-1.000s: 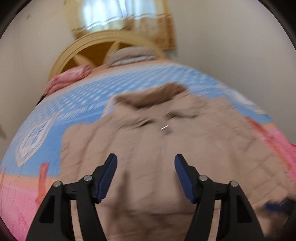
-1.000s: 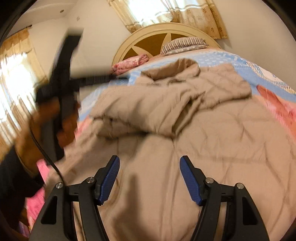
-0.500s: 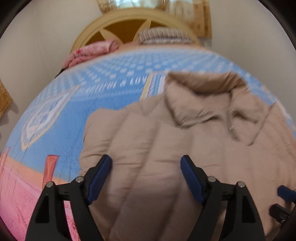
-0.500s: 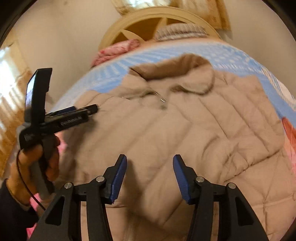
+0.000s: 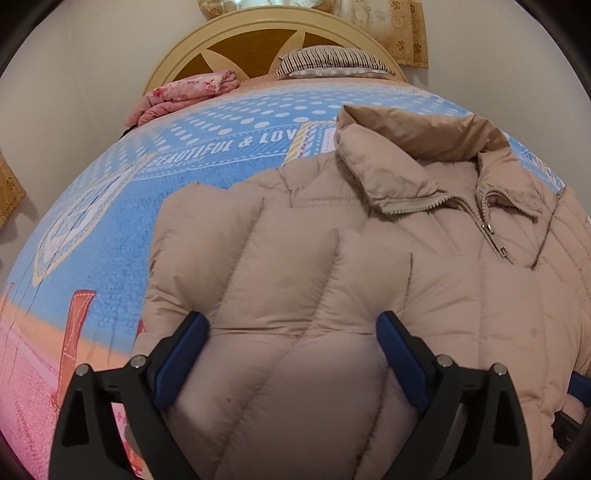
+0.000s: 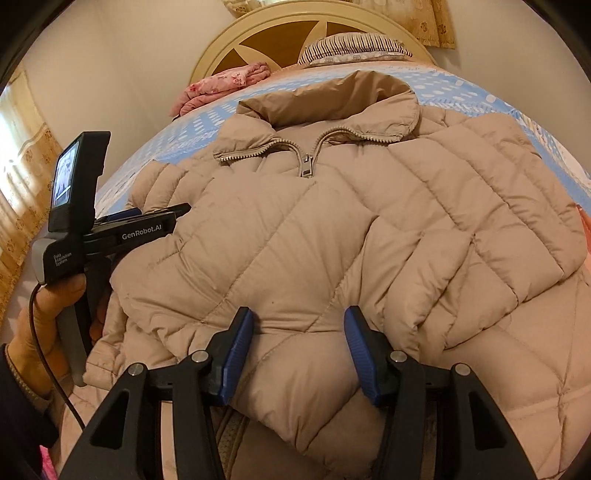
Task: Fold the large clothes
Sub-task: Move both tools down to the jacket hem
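Beige quilted jacket lies under both downward-angled grippers, left gripper just widened.

A beige puffer jacket and pink folded blanket lie on the blue-sheeted bed.

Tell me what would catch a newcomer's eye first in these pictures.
A big beige puffer jacket fills the middle, spread over a blue and pink bedspread, its collar toward the headboard. At the near edge, both grippers' blue fingers stand apart above its quilting.
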`<state>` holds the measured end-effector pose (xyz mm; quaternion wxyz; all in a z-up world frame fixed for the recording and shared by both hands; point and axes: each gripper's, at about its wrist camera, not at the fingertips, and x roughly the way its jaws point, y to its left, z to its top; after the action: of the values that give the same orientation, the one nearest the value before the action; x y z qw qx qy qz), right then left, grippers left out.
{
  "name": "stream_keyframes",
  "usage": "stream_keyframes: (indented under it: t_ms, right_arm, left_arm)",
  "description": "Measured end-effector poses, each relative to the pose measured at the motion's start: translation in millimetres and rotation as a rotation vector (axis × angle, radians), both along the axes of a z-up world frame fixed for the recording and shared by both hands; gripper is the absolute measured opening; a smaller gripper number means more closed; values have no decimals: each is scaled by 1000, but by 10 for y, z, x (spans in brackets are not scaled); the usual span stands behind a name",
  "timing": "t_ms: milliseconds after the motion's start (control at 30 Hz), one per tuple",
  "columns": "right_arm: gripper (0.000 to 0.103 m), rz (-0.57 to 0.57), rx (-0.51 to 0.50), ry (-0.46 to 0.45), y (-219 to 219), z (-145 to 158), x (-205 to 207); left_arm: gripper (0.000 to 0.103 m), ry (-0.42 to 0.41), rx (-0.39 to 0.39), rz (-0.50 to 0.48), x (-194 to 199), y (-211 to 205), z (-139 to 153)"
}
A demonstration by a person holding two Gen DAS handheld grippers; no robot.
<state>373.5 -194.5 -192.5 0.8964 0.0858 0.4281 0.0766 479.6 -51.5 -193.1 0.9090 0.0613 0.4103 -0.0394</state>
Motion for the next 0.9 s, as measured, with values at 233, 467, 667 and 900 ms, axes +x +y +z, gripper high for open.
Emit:
stream_keyframes:
  t_ms: [233,467,667,900]
  right_arm:
    - [52,-30,-42,-33,61,364,-7]
    - [52,46,-99,-68,478,561,350]
    - [52,67,-107,-2,524,109,508]
    - [52,74,-78,-18,437,13,440]
  left_arm:
    - [98,-1,-2,6,18,0,-38]
    - [98,-3,-3,7,24,8,-47]
    - [99,-4,-4,4,10,17,-41]
    - [99,-46,-31,-17,-157,5,239]
